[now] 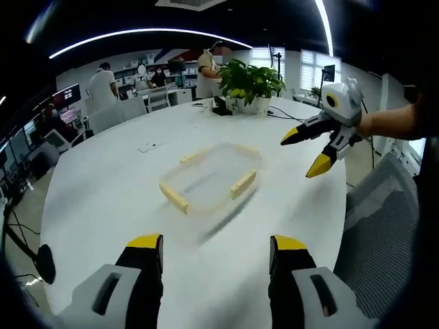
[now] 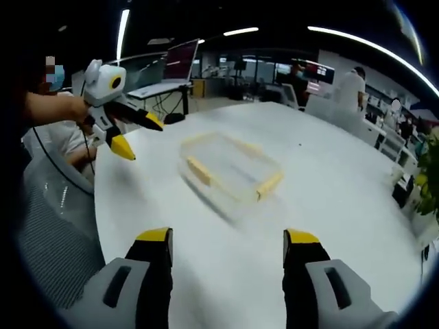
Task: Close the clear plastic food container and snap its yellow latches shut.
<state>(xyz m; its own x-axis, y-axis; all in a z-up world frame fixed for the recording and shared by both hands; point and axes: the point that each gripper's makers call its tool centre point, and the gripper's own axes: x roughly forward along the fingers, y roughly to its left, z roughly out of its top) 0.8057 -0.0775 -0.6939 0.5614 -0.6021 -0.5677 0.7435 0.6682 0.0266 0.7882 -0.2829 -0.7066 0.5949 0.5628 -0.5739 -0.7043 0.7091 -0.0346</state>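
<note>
Two jaw tips, black with yellow caps, rise at the bottom of my left gripper view; they belong to the left gripper and stand apart with nothing between them. In my right gripper view, the right gripper shows the same condition: jaws apart, bare table between them.

Beyond the jaws lies the clear plastic food container, resting flat on the white round table, toward the middle and well in from every edge. The body is transparent and rectangular with rounded corners; the table surface shows through it. I count pale yellow latches along its sides, one per visible side. Motion blur prevents me from telling whether the lid is seated or the latches are snapped.

Past the container in my left gripper view, the right gripper hangs above the table's right edge, jaws spread, held by a hand. My right gripper view shows the left gripper above the left edge, also spread.

At the far edge stands a potted plant. Several people stand beyond the table.
</note>
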